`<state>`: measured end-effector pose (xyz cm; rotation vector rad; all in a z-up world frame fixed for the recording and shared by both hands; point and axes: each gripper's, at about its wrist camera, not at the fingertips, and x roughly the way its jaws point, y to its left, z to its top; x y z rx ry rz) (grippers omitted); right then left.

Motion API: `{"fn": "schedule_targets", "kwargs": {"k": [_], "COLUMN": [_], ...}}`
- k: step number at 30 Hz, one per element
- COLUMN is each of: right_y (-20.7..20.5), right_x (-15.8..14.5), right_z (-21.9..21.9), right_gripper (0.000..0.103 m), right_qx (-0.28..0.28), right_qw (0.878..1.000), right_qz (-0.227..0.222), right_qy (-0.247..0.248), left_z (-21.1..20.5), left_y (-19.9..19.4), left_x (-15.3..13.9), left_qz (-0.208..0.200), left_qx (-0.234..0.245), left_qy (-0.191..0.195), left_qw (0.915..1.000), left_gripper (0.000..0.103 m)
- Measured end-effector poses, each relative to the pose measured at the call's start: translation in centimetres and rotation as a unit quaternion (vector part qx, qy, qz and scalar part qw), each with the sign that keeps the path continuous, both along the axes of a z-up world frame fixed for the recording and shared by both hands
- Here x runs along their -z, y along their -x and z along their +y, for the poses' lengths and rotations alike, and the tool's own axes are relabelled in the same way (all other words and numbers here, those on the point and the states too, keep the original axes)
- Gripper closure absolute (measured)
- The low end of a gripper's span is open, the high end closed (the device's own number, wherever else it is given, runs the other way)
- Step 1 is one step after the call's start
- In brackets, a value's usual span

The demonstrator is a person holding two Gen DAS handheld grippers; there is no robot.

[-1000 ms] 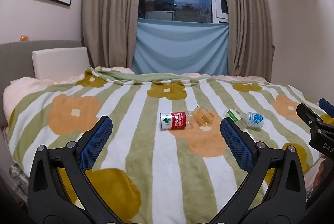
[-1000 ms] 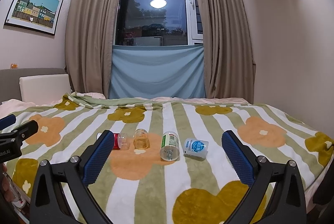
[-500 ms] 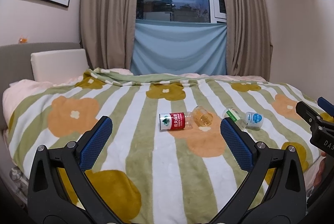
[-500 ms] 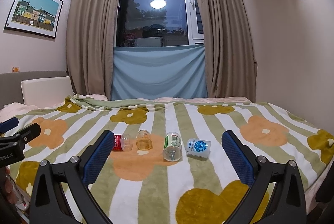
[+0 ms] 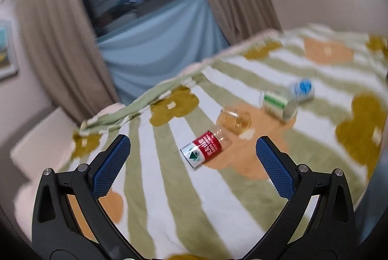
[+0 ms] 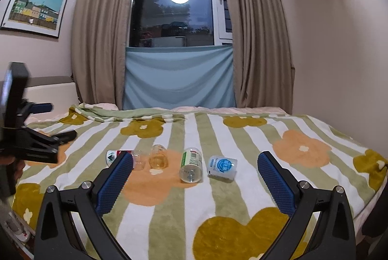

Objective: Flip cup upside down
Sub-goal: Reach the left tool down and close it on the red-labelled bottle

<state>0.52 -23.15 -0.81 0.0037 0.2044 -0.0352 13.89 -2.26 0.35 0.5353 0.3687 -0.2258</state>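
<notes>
four small cups lie on their sides in a row mid-bed (image 6: 242,187), the amber cup (image 6: 158,159) second from the left, while the left gripper (image 5: 192,163) and right gripper (image 6: 195,176) hover nearby, jaws wide open and empty, likely approaching.

The whole left wrist view is smeared with motion blur, and the print on the red-labelled cup (image 5: 205,148) is unreadable. In the right wrist view, that gripper's left finger (image 6: 116,179) covers part of this cup.
</notes>
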Motion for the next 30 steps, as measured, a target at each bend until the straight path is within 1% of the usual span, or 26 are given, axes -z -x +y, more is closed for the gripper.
{"fn": "schedule_targets", "kwargs": {"k": [3, 5, 6, 8, 9, 11, 13, 15, 17, 20, 21, 23, 24, 25, 28, 29, 30], "right_y": [-0.9, -1.6, -2.1, -2.7, -3.0, -3.7, -4.6, -5.5, -6.2, -7.5, -7.8, -8.3, -8.8, -9.2, -10.1, -10.3, -10.5], "right_x": [0.6, 1.1, 1.4, 1.9, 2.3, 2.8, 3.5, 4.2, 4.8, 6.0, 6.3, 6.9, 7.1, 7.4, 8.3, 8.5, 8.8], "right_z": [-0.6, -0.8, -0.8, -0.7, -0.7, -0.6, -0.9, -1.2, -1.5, -2.1, -2.3, -2.6, -2.6, -2.6, -2.6, -2.5, -2.5], "right_gripper": [0.0, 0.0, 0.0, 0.0, 0.0, 0.0, 0.0, 0.0, 0.0, 0.0, 0.0, 0.0, 0.0, 0.0, 0.0, 0.0, 0.0], "right_qx": [0.003, 0.0, -0.001, -0.004, -0.005, -0.005, -0.001, 0.002, 0.003, 0.004, 0.004, 0.003, 0.002, 0.0, -0.001, -0.003, -0.004], "right_qw": [1.0, 1.0, 0.999, 0.999, 0.998, 0.998, 0.997, 0.997, 0.996, 0.996, 0.995, 0.994, 0.994, 0.993, 0.991, 0.991, 0.991], "right_qz": [0.016, 0.03, 0.037, 0.048, 0.055, 0.063, 0.071, 0.08, 0.086, 0.094, 0.098, 0.106, 0.111, 0.114, 0.13, 0.134, 0.137], "right_qy": [-0.006, -0.006, -0.002, 0.009, 0.015, 0.022, 0.025, 0.02, 0.013, 0.003, 0.0, -0.006, -0.008, -0.008, -0.009, -0.01, -0.011], "left_z": [-1.0, -1.6, -1.7, -1.9, -2.0, -2.0, -1.9, -1.9, -2.2, -2.4, -2.4, -2.5, -2.4, -2.4, -2.2, -2.1, -2.1], "left_y": [-4.0, -7.1, -7.9, -10.4, -11.6, -13.4, -15.5, -17.4, -18.6, -20.0, -20.4, -21.0, -21.4, -21.7, -22.5, -22.7, -22.9], "left_x": [1.7, 3.4, 4.1, 6.0, 7.0, 8.2, 9.0, 9.6, 10.3, 11.8, 12.5, 13.5, 13.9, 14.2, 14.5, 14.7, 14.9], "left_qz": [0.03, 0.056, 0.064, 0.089, 0.097, 0.113, 0.138, 0.158, 0.167, 0.199, 0.21, 0.228, 0.235, 0.239, 0.253, 0.256, 0.258], "left_qx": [0.016, 0.036, 0.046, 0.066, 0.074, 0.084, 0.093, 0.108, 0.125, 0.151, 0.16, 0.167, 0.167, 0.167, 0.169, 0.168, 0.166], "left_qy": [-0.051, -0.073, -0.078, -0.099, -0.116, -0.136, -0.147, -0.164, -0.192, -0.232, -0.251, -0.272, -0.279, -0.282, -0.276, -0.277, -0.282], "left_qw": [0.9981, 0.9951, 0.9938, 0.9889, 0.9857, 0.9807, 0.975, 0.9678, 0.9588, 0.9403, 0.9313, 0.9198, 0.916, 0.914, 0.9118, 0.9108, 0.909], "left_gripper": [0.0, 0.0, 0.0, 0.0, 0.0, 0.0, 0.0, 0.0, 0.0, 0.001, 0.005, 0.012, 0.013, 0.013, 0.013, 0.014, 0.019]}}
